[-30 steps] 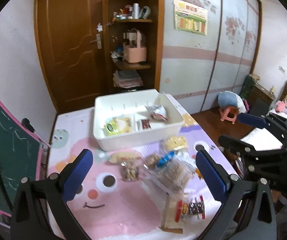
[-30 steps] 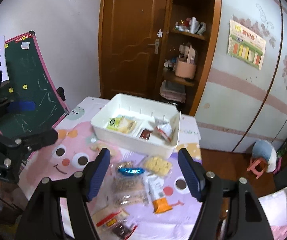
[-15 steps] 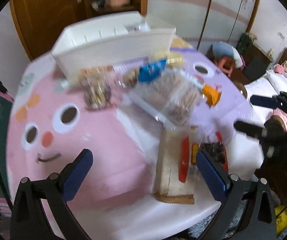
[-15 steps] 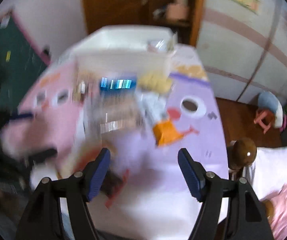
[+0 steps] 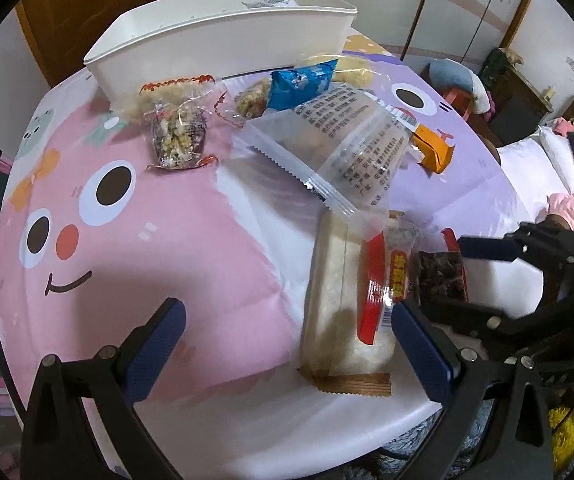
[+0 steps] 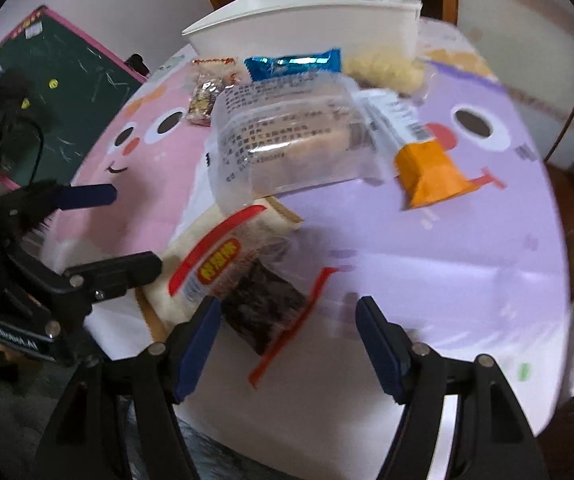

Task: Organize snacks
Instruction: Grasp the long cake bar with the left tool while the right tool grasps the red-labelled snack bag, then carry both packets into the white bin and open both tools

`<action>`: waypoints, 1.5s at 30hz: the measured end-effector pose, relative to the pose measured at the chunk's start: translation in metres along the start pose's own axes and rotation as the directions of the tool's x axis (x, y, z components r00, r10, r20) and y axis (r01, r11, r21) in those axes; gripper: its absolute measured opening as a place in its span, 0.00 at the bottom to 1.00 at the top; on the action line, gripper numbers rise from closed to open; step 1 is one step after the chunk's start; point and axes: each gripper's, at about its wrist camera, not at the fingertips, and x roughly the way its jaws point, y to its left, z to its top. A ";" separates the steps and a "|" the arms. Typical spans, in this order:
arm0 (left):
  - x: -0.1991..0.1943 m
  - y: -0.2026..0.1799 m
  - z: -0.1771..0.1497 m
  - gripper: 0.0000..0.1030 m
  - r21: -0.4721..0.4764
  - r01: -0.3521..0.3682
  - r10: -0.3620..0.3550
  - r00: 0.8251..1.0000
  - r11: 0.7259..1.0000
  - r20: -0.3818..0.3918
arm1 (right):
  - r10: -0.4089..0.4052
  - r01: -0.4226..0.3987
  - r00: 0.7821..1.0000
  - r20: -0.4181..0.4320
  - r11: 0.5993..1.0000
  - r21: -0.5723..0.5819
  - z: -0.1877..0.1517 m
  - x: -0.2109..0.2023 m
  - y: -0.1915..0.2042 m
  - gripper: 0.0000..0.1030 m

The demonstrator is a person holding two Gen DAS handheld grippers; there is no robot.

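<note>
My left gripper hangs open low over the table's near edge, with a pale rice-cracker packet lying partly between its blue pads. My right gripper is open too, just over a red-trimmed clear packet of dark snack; its left pad is close to that packet. Further back lie a large clear printed packet, a blue packet, an orange packet and a small nut-candy packet. The white bin stands behind them.
The round table wears a pink and purple cartoon-face cover. A green chalkboard leans at the left. A bed lies off to the right. Yellow snacks sit against the bin's front wall.
Both grippers have dropped toward the table and tipped downward, so the views went from the room to the snack pile. The jaws kept the same spread.
</note>
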 end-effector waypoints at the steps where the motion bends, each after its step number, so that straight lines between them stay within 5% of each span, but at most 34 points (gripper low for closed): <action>1: 0.000 0.000 0.001 1.00 -0.003 -0.001 0.001 1.000 1.000 -0.002 | -0.008 0.008 1.000 0.012 1.000 -0.017 -0.002 0.001 0.004 0.69; 4: 0.002 0.001 0.001 1.00 -0.011 -0.003 0.003 1.000 1.000 -0.012 | -0.009 0.010 1.000 0.013 0.998 -0.063 -0.002 0.004 0.014 0.68; 7: 0.006 0.001 0.002 1.00 -0.013 -0.006 0.006 1.000 1.000 -0.022 | -0.041 0.044 0.999 0.027 0.992 -0.116 -0.003 0.005 0.020 0.56; 10: 0.008 -0.001 0.002 1.00 -0.009 -0.005 0.005 1.000 1.000 -0.030 | -0.016 0.019 0.999 0.034 0.997 -0.074 -0.004 0.001 0.010 0.53; 18: 0.029 -0.017 0.007 1.00 0.030 0.014 -0.011 0.996 0.999 -0.090 | -0.120 0.112 0.991 0.059 0.987 0.112 -0.014 -0.019 -0.040 0.53; 23: 0.050 -0.035 0.011 1.00 0.081 -0.025 0.036 0.990 0.996 -0.133 | -0.139 0.132 0.988 0.060 0.985 0.108 -0.016 -0.020 -0.041 0.53; 28: 0.045 -0.043 0.013 0.79 0.105 -0.013 0.023 0.995 0.994 -0.092 | -0.148 0.142 0.987 0.061 0.985 0.101 -0.015 -0.016 -0.036 0.53; 30: 0.038 -0.049 0.015 0.51 0.136 -0.003 0.013 0.998 0.991 -0.066 | -0.146 0.139 0.987 0.065 0.985 0.102 -0.015 -0.016 -0.035 0.53; 39: 0.030 -0.039 0.011 0.50 0.099 0.057 -0.051 0.997 0.993 -0.058 | -0.119 0.111 0.991 0.059 0.985 0.129 -0.014 -0.016 -0.037 0.53; 45: 0.001 -0.023 0.010 0.50 0.075 0.079 -0.081 0.996 0.994 0.023 | -0.092 0.080 0.991 0.093 0.990 0.117 -0.012 -0.029 -0.028 0.53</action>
